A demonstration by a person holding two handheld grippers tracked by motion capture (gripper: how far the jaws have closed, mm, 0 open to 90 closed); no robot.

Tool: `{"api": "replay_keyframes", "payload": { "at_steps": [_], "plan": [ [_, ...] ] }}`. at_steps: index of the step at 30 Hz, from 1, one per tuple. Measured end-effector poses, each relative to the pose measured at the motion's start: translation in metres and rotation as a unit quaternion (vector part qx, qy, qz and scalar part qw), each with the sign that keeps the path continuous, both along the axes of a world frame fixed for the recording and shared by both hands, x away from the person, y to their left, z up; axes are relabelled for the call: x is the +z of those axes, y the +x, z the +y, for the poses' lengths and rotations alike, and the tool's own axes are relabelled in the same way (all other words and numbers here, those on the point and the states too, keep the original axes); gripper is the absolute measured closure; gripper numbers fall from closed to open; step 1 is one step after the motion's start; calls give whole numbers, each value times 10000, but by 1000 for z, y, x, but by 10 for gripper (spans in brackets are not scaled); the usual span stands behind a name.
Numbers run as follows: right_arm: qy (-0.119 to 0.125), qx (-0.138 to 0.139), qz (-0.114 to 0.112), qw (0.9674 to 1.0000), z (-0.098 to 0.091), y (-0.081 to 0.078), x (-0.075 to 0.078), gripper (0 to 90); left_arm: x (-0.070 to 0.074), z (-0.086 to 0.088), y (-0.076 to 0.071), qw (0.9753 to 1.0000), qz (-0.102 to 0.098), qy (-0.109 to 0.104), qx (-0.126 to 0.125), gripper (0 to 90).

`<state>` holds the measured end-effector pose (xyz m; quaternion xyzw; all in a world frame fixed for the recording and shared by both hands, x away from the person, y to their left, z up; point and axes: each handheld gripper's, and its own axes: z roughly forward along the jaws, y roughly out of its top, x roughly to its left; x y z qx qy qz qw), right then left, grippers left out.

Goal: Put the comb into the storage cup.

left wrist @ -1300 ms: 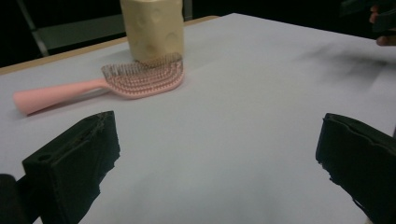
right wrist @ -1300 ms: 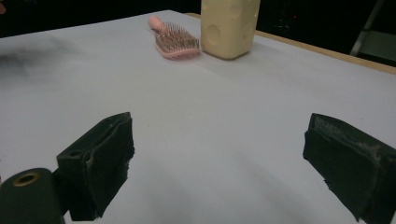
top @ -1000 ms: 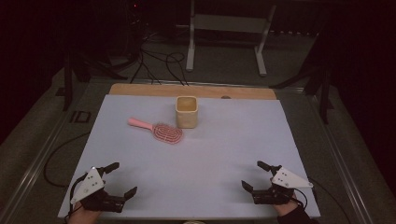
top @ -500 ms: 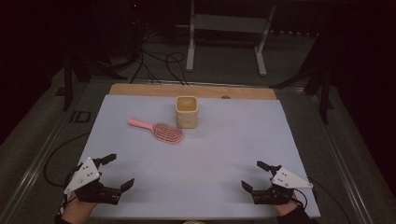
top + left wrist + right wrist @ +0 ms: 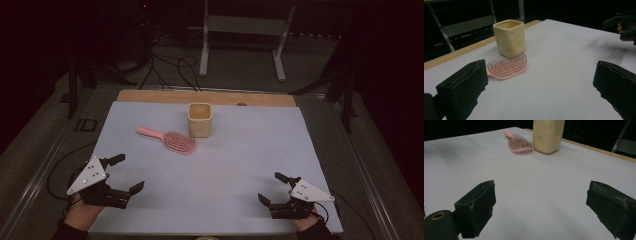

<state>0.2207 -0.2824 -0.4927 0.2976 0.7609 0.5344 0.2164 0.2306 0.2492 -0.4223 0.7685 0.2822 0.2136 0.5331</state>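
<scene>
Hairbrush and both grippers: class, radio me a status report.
Left gripper and right gripper open, empty, at near edge. Pink hairbrush bristles up beside cream cup. Nothing in between.

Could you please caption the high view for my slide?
Two open grippers rest near a pink hairbrush and cream cup.
</scene>
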Motion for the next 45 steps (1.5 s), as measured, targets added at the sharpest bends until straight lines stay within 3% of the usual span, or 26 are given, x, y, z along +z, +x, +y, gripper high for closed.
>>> {"api": "replay_keyframes", "payload": {
  "at_steps": [9,14,21,34,45],
  "plan": [
    [15,12,3,10000,1,0,0,85,13,1,14,9999,61,-11,80,3],
    [13,22,4,10000,1,0,0,86,17,0,24,9996,250,38,101,3],
    [-3,31,-24,10000,1,-1,0,85,23,1,39,9991,318,25,273,3],
    [30,64,-50,10000,2,-1,2,85,34,-2,68,9985,230,141,467,4],
    [68,86,-44,9999,3,-2,3,86,34,-12,96,9975,295,317,559,4]
  ]
}}
